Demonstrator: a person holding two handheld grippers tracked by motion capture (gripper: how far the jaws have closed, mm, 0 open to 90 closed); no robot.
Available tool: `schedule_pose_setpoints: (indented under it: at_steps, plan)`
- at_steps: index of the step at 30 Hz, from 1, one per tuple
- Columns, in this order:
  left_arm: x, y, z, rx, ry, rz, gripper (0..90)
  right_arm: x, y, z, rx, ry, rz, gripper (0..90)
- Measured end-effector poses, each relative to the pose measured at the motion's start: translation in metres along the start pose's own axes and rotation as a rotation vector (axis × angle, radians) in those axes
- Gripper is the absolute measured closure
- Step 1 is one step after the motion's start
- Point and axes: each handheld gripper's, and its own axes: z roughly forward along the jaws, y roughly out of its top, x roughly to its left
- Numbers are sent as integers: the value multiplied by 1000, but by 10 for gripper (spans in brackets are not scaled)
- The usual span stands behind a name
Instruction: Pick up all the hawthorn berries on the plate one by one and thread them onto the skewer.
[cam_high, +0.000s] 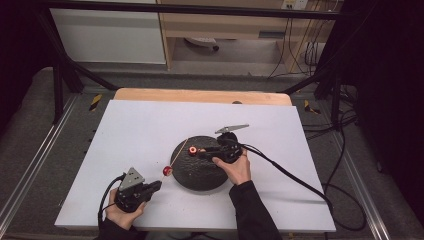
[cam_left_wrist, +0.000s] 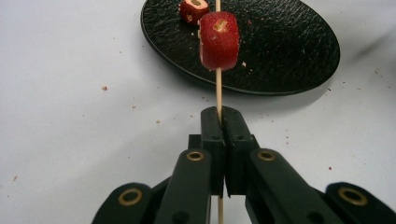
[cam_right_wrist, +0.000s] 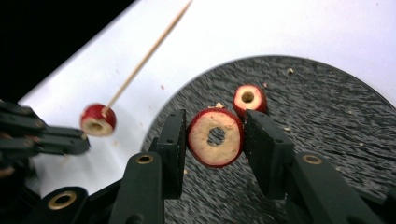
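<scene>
Two grips: left gripper (cam_left_wrist: 219, 122) pinches thin wooden skewer (cam_left_wrist: 218, 91) carrying one red cored slice (cam_left_wrist: 219, 41), near-left of textured black plate (cam_left_wrist: 299, 51). Right gripper (cam_right_wrist: 215, 140) clamps another ring slice (cam_right_wrist: 215, 136) above plate; white table (cam_high: 140, 130) around open.

A black plate (cam_high: 200, 175) lies on the white table (cam_high: 140, 130).

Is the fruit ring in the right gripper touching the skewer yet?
Apart. In the right gripper view the fruit ring, clamped by the right gripper, sits clear of the skewer, with white table between them.
</scene>
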Motion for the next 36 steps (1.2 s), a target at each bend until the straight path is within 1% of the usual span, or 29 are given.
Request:
schedule_pose_setpoints:
  at_steps: [4, 7, 9, 14, 21, 26, 28, 32, 36]
  plan:
    - [-1, 0, 0, -1, -1, 0, 883, -1, -8, -3, -87, 27, 44, 606]
    - [-2, 0, 0, -4, -3, 2, 883, -2, -13, -3, -139, 44, 76, 606]
    - [-2, 0, 0, -5, -4, 1, 883, -2, -15, -4, -171, 47, 93, 606]
    - [-3, 0, 0, -9, -5, -2, 883, -2, -22, -4, -250, 75, 129, 607]
    - [-5, 0, 1, -12, -9, -3, 883, 1, -28, 1, -332, 70, 165, 607]
    - [-4, 0, 1, -14, -7, -8, 883, 3, -28, 1, -397, 67, 187, 608]
    - [-5, 0, 1, -16, -8, -7, 883, 4, -28, 0, -427, 67, 188, 608]
    - [-6, 0, 1, -17, -9, -5, 883, 5, -27, -1, -466, 56, 198, 608]
    - [-6, 0, 1, -17, -10, -5, 883, 5, -26, -3, -497, 61, 207, 608]
